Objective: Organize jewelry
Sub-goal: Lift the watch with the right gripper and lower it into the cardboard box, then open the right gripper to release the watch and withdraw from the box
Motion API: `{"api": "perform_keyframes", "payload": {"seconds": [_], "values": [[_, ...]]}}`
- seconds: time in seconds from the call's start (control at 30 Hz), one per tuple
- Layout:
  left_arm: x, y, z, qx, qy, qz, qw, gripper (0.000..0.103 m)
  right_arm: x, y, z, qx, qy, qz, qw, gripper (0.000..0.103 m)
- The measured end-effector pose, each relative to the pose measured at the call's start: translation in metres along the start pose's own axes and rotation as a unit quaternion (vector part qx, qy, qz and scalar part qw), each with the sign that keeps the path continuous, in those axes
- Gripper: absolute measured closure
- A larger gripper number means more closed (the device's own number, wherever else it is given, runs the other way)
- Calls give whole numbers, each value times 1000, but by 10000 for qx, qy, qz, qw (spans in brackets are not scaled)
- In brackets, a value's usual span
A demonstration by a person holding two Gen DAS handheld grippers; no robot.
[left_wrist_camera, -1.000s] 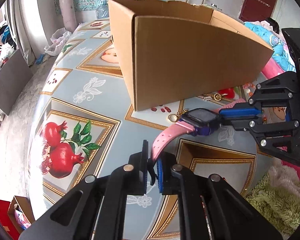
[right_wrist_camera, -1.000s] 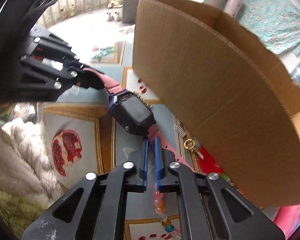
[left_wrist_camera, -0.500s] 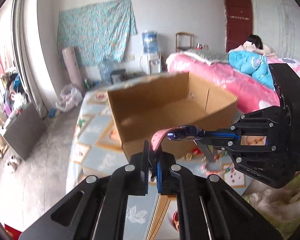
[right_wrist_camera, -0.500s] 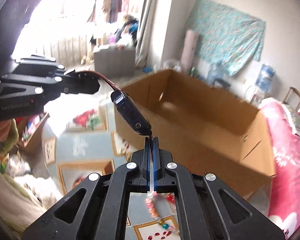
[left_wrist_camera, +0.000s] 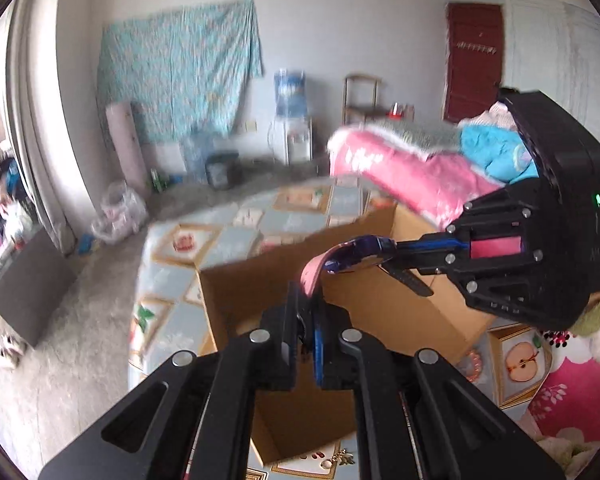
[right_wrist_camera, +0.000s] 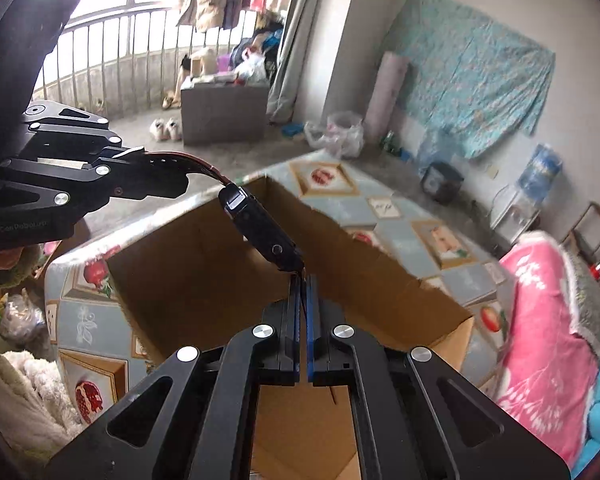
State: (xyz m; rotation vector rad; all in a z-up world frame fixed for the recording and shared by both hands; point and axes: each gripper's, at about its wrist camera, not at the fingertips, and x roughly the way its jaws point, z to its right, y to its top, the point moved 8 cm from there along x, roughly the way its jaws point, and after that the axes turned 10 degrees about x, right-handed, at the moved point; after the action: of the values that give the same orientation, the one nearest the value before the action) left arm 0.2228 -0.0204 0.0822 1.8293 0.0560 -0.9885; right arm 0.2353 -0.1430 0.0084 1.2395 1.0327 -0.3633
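Observation:
A pink-strapped watch (left_wrist_camera: 350,256) with a dark purple body hangs in the air between both grippers, above the open cardboard box (left_wrist_camera: 400,312). My left gripper (left_wrist_camera: 305,312) is shut on one end of the pink strap. My right gripper (right_wrist_camera: 302,280) is shut on the other strap end, just below the watch body (right_wrist_camera: 260,232). In the left wrist view the right gripper (left_wrist_camera: 396,246) reaches in from the right. In the right wrist view the left gripper (right_wrist_camera: 188,178) comes in from the left. The box interior (right_wrist_camera: 204,272) below looks bare where it shows.
The box stands on a table with a fruit-patterned cloth (right_wrist_camera: 88,320). A beaded bracelet (left_wrist_camera: 474,364) lies on the cloth to the right of the box. A pink bedspread (right_wrist_camera: 540,340) lies to the right, a fluffy cloth (right_wrist_camera: 28,380) to the left.
Both grippers have lifted the watch from the tabletop beside the box up to a spot over the box's open top. Both stayed shut on the strap.

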Motion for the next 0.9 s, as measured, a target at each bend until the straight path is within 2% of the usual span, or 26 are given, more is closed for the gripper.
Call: {"api": "perform_keyframes", "payload": {"seconds": [0.13, 0.27, 0.3, 0.33, 0.4, 0.47, 0.57, 0.7, 0.77, 0.83, 0.9], "values": [[65, -17, -13, -313, -462, -809, 9952, 97, 70, -10, 21, 160, 501, -1177, 9917, 103], [102, -30, -22, -336, -539, -1466, 9872, 94, 111, -14, 33, 121, 813, -2053, 9752, 102], [108, -32, -25, -338, -527, -1583, 9854, 88, 119, -16, 34, 99, 904, -2261, 9698, 102], [111, -34, -27, -328, -502, -1664, 9842, 78, 126, -16, 30, 63, 925, -2426, 9657, 102], [116, -35, -31, -316, -431, -1754, 9830, 66, 140, -24, 35, -45, 834, -2723, 9586, 102], [115, -34, -36, -327, -406, -1700, 9841, 57, 145, -26, 37, -31, 737, -2807, 9570, 98], [109, -30, -47, -388, -246, -1552, 9868, 56, 152, -30, 44, 188, 700, -2902, 9542, 97], [86, -24, -61, -551, -55, -1118, 9922, 49, 147, -30, 52, 364, 540, -2723, 9600, 92], [70, -23, -66, -686, -25, -872, 9938, 44, 135, -26, 53, 455, 508, -2504, 9657, 86], [52, -23, -70, -810, 73, -633, 9947, 40, 118, -20, 55, 483, 320, -2199, 9738, 74], [35, -24, -73, -908, 133, -443, 9948, 36, 97, -14, 53, 610, 310, -1916, 9791, 70]]}}
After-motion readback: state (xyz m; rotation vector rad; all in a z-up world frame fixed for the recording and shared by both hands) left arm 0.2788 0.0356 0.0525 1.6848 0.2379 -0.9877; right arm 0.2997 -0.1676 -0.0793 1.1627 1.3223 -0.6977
